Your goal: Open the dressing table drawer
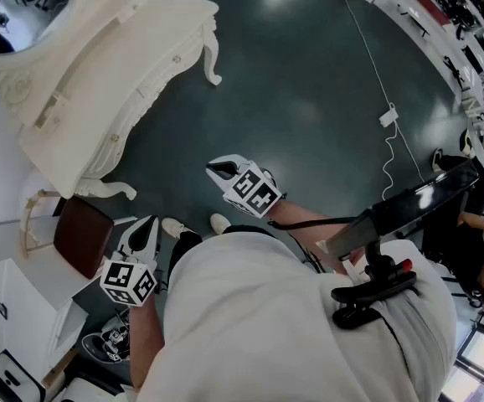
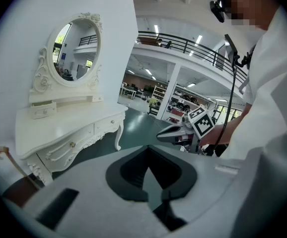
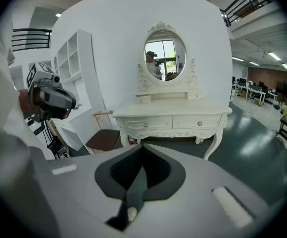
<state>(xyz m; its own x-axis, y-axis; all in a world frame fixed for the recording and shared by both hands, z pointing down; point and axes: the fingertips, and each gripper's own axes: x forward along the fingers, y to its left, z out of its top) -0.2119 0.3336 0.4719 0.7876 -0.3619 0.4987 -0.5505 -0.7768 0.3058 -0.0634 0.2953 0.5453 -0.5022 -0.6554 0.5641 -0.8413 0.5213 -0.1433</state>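
White dressing table [image 3: 173,112] shows 2 closed drawers [image 3: 146,124].

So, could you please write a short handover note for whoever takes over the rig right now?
Left gripper: shut, empty, in the air short of the dressing table.
Right gripper: shut, empty, also clear of it.
Drawers: both front ones closed.
Chair: beside the table.
Done: nothing yet.
Left: approach, open a gripper, grip a knob, pull that drawer out.
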